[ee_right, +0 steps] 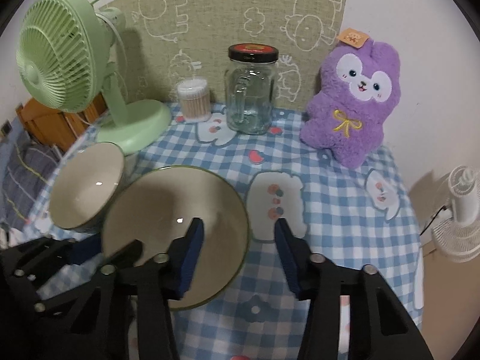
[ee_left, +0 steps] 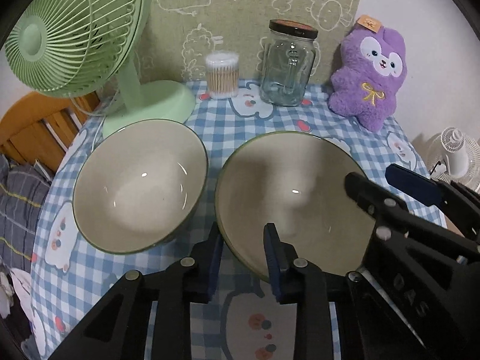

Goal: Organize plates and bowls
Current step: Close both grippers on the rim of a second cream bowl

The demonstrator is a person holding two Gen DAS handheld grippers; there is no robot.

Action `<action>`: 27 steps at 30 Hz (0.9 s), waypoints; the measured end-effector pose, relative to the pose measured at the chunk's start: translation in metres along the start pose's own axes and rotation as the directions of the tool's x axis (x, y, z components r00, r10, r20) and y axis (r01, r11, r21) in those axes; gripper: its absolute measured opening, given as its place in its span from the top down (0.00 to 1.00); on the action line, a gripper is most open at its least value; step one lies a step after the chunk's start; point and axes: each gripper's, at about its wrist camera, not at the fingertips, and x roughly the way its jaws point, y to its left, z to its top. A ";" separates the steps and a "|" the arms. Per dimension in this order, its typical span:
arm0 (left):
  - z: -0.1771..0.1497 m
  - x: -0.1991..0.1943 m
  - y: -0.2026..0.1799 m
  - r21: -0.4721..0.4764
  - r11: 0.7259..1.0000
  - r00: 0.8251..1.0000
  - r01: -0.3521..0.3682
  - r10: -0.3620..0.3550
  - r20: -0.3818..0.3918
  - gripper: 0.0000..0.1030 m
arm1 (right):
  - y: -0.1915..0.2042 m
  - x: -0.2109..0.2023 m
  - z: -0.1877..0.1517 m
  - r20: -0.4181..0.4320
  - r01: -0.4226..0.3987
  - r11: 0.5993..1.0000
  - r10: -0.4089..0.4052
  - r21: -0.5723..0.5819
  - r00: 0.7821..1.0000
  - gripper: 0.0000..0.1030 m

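- Bowls, two of them, cream inside with a dark green rim, stand side by side on the checked tablecloth (ee_left: 234, 126). In the left wrist view the smaller bowl (ee_left: 138, 186) is at 9 o'clock and the larger bowl (ee_left: 288, 180) at 3 o'clock, close together but apart.
- The bowls' outer walls and feet are almost wholly hidden. The larger bowl's near rim is covered by gripper frames at 6 o'clock.
- The left gripper (ee_left: 243, 231) is narrow and straddles the larger bowl's rim at 7 o'clock, one pad outside and one inside. Whether the pads press on the rim I cannot tell.
- The right gripper (ee_right: 238, 225) is wider and straddles the same bowl's rim at 3 o'clock. Its inner finger is over the bowl's hollow, and tablecloth shows between rim and outer finger, so nothing is gripped.
- In the right wrist view the left gripper is a blurred black shape at 8 o'clock.
- Along the far edge stand one green fan (ee_left: 75, 36) at 10 o'clock, one tub of cotton swabs (ee_left: 222, 75), one lidded glass jar (ee_left: 288, 66) at 12 o'clock and one purple plush toy (ee_left: 372, 75) at 2 o'clock.
- One white fan (ee_left: 456, 156) stands off the table at 3 o'clock, cut off by the picture's edge.
- Striped bedding (ee_left: 18, 204) at 9 o'clock is dim and hard to make out.
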 end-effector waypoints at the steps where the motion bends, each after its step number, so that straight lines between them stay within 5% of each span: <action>1: 0.000 0.000 0.001 0.002 1.000 1.000 -0.007 0.007 0.004 0.75 | 0.000 0.003 0.000 -0.009 0.004 1.000 -0.004 -0.006 1.000 0.63; 12: 0.004 0.002 0.004 0.000 1.000 1.000 -0.019 0.019 0.008 0.85 | -0.004 0.020 -0.001 -0.069 -0.039 0.999 0.041 0.026 0.997 0.84; 27: 0.006 0.005 0.001 0.015 0.999 0.999 -0.042 0.042 0.013 0.88 | -0.002 0.026 -0.004 -0.077 -0.037 0.999 0.039 0.021 0.996 0.86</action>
